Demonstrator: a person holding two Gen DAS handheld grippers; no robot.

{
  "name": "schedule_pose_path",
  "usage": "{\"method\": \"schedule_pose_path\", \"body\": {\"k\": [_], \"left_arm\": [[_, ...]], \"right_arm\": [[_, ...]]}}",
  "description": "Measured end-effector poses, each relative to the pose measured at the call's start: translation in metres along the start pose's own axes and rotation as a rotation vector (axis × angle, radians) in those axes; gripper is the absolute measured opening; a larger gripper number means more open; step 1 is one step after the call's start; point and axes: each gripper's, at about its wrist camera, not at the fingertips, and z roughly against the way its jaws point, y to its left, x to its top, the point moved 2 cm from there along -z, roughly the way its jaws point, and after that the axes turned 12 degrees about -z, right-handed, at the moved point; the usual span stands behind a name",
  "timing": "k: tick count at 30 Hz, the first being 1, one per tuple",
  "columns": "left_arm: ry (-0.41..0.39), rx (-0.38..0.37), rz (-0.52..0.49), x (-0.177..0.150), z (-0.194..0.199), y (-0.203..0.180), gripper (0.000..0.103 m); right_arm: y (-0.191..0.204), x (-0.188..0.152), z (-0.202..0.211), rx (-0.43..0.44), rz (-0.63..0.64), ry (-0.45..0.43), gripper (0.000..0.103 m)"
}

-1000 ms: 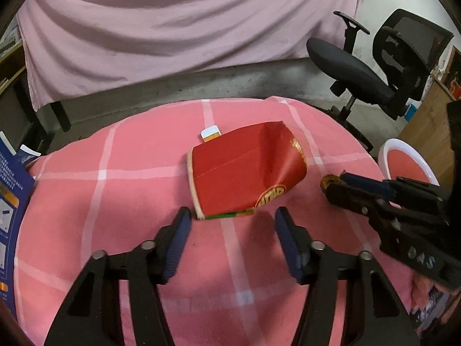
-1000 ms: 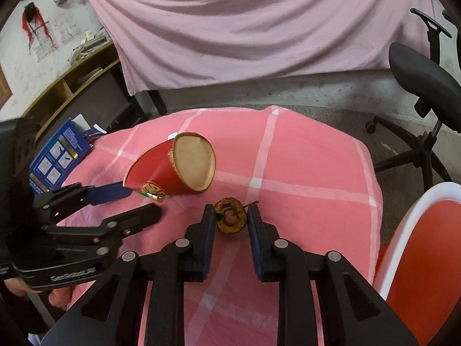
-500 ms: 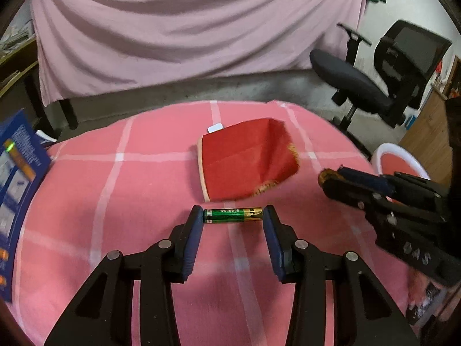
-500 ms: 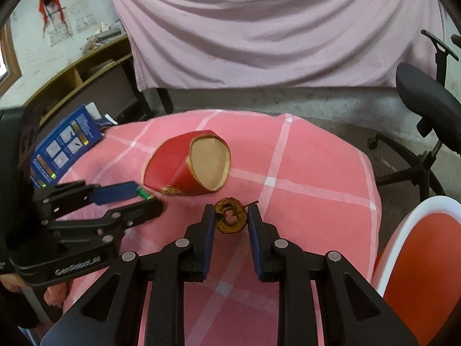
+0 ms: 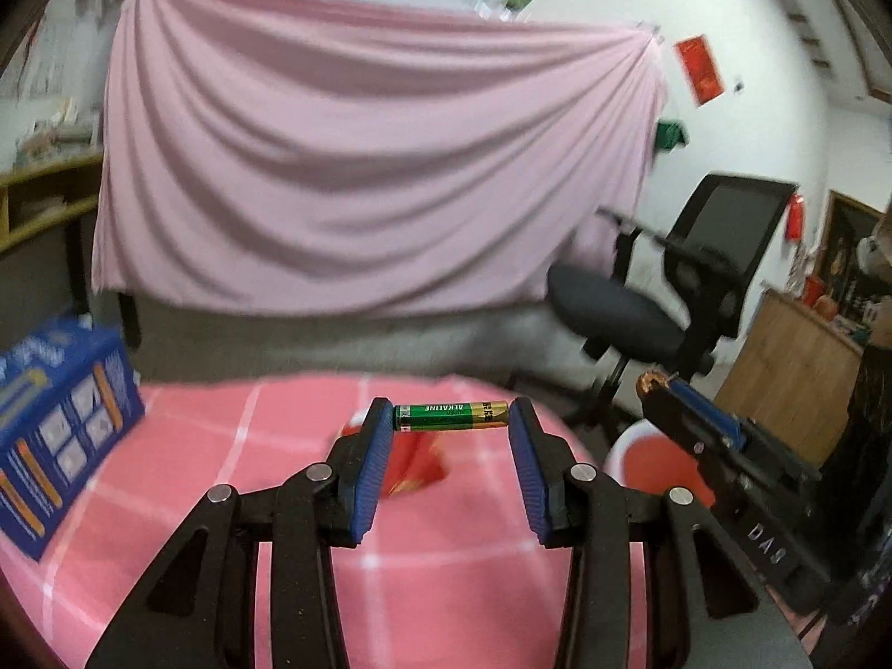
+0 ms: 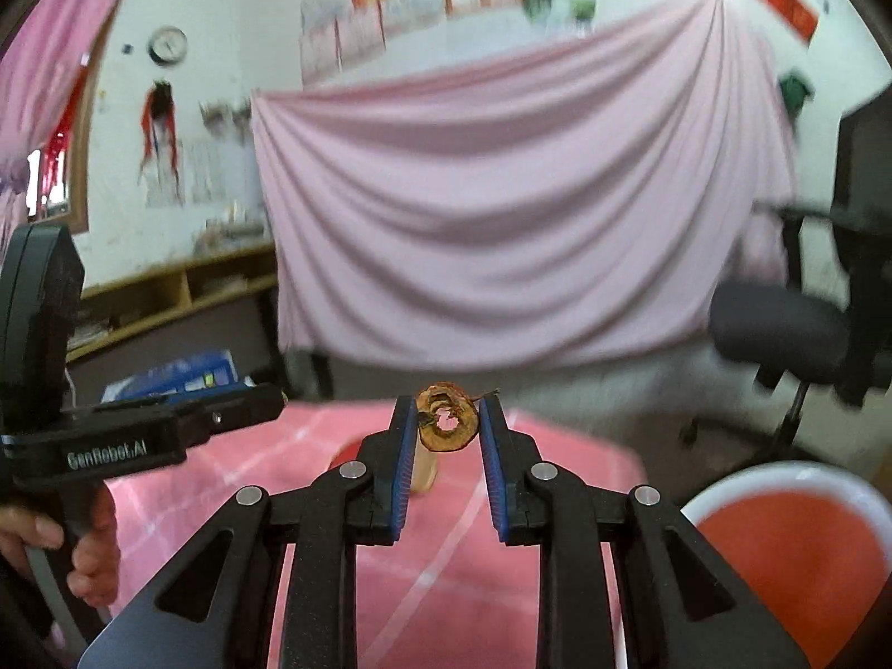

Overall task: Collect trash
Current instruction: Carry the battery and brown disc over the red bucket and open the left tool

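My left gripper [image 5: 451,418] is shut on a green and gold battery [image 5: 451,416], held crosswise between its fingertips, lifted above the pink checked table [image 5: 223,546]. My right gripper [image 6: 447,418] is shut on a brown dried fruit ring [image 6: 447,425], also lifted above the table [image 6: 446,568]. The red paper cup [image 5: 415,463] lies on its side on the table below the left gripper; in the right wrist view only its pale opening [image 6: 425,473] peeks out behind the left finger. The right gripper also shows in the left wrist view [image 5: 658,390], and the left gripper in the right wrist view [image 6: 262,401].
A white bin with a red liner [image 6: 791,552] stands at the table's right side, also in the left wrist view [image 5: 652,463]. A blue box [image 5: 56,435] stands on the table's left. A black office chair [image 5: 669,301] stands beyond the table, before a pink drape [image 5: 362,178].
Both grippers have risen and tilted up with the battery and the fruit ring still held. The table and cup have dropped low in both views.
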Motion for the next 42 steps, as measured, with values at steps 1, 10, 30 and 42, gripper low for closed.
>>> {"method": "schedule_pose_path", "body": {"k": [1,10,30,42], "left_arm": [[-0.026,0.0,-0.015,0.004,0.005,-0.006,0.037],[-0.224,0.011,-0.2,0.034,0.041,-0.069,0.037],[-0.187,-0.168,-0.281,0.04,0.001,-0.169,0.037],[-0.095,-0.249,-0.275,0.022,-0.036,-0.201,0.037]], "right_arm": [[-0.001,0.003,0.006,-0.001,0.003,-0.03,0.021],[-0.027,0.03,0.055,-0.056,-0.048,-0.238,0.021],[-0.116,0.036,0.103,-0.242,-0.204,-0.261,0.021],[-0.148,0.022,0.111,-0.306,-0.24,-0.186,0.021]]}}
